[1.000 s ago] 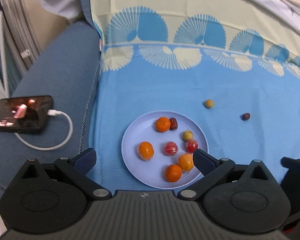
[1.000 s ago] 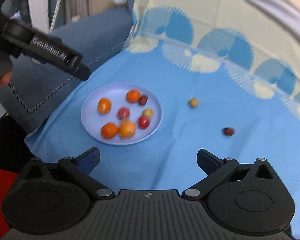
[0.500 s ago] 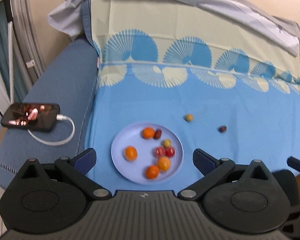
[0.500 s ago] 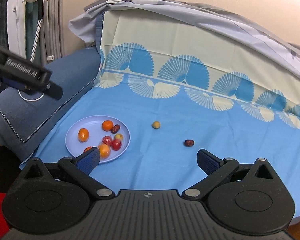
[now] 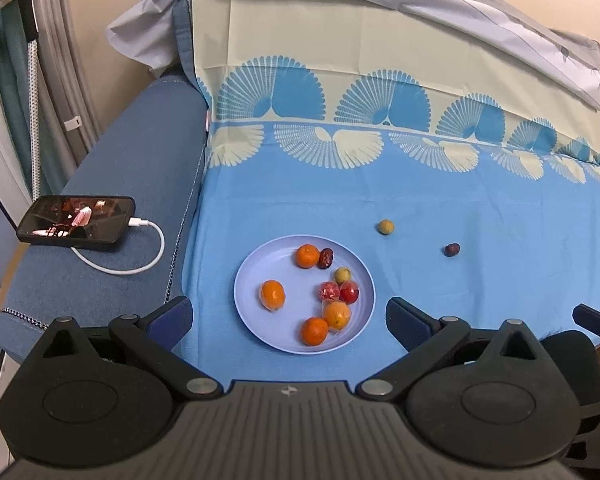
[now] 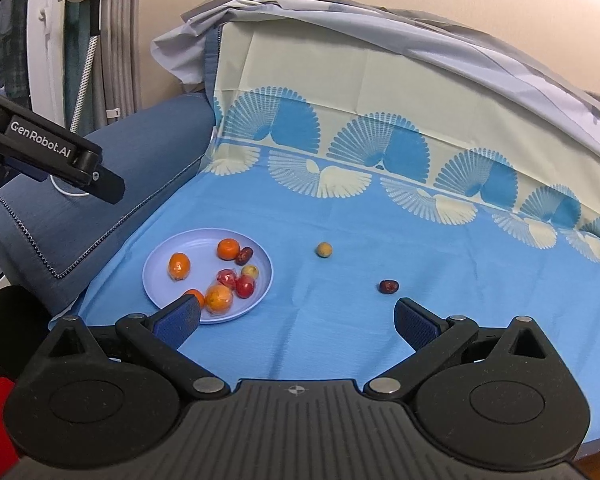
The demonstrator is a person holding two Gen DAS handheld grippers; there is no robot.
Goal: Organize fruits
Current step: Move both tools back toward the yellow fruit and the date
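The cloth was light blue, and its far part was pale cream with a row of blue fan shapes and, under them, cream fan shapes. The plate was pale lilac-blue. On it lay four orange fruits, two red ones, one yellow-green one and one dark brown-red date. On the cloth, a small fruit was yellowish tan, and another one was dark brown-red. The sofa arm was denim blue. The phone was black, with a white cable. The sheet above was grey. Both grippers were black, with dark blue pads.
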